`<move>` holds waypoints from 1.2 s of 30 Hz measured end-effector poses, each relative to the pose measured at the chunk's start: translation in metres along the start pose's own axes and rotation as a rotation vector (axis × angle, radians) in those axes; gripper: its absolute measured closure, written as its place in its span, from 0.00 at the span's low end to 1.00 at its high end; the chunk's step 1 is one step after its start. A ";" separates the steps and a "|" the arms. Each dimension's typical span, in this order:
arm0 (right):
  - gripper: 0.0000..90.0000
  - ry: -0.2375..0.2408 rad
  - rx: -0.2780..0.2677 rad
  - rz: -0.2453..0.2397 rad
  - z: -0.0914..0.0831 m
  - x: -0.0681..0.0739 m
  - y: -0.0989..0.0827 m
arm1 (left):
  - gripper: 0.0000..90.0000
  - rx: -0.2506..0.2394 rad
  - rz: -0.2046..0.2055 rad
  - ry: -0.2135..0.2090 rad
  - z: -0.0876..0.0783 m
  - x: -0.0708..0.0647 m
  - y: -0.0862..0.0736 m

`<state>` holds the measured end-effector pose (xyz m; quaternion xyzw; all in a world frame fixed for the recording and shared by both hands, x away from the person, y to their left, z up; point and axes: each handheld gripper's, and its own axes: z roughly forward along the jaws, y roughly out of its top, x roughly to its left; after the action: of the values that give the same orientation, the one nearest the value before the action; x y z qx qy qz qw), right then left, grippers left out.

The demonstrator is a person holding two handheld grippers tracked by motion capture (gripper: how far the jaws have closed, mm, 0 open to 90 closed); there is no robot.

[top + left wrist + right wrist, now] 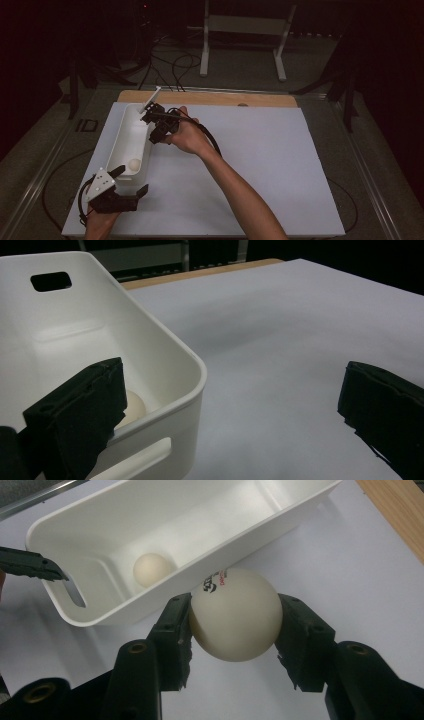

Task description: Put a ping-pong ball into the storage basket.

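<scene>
The right gripper (234,617) is squeezing a round white ball (235,615) between its two black jaws. The ball is smooth and shiny, with small dark and red letters printed near its top. It is round all over, so it is not pointing any way. It is hanging just above the side wall of a long white plastic bin (210,515), at about the middle of that wall.

The bin is smooth, with rounded corners and a slot handle cut in each short end. Its long side is running from the person's near side toward the far wooden edge (210,97) of the table. A second ball (151,569), dull and cream white, is sitting inside the bin at its near end.

The right hand (187,136) is reaching across to the bin with the arm stretched out.

The left gripper (127,181) is resting low at the bin's near end. Its jaws are standing wide apart, one inside the bin and one outside, holding nothing. All of it is sitting on a flat white sheet (260,160).
</scene>
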<state>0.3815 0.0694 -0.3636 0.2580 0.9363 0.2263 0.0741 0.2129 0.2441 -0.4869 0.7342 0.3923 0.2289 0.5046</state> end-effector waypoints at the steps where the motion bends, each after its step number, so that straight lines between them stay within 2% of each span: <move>1: 0.56 0.000 0.003 0.000 0.000 0.000 0.001 | 0.00 0.000 0.001 0.000 0.000 0.000 0.000; 17: 0.56 0.002 -0.008 0.002 0.002 0.001 0.007 | 0.00 0.000 0.000 0.000 0.000 0.000 0.000; 36: 0.56 0.010 -0.022 -0.008 0.002 0.009 0.017 | 0.00 0.000 -0.001 -0.001 0.000 0.000 0.000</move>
<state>0.3823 0.0876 -0.3579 0.2523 0.9352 0.2376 0.0732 0.2128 0.2443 -0.4869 0.7340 0.3925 0.2284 0.5050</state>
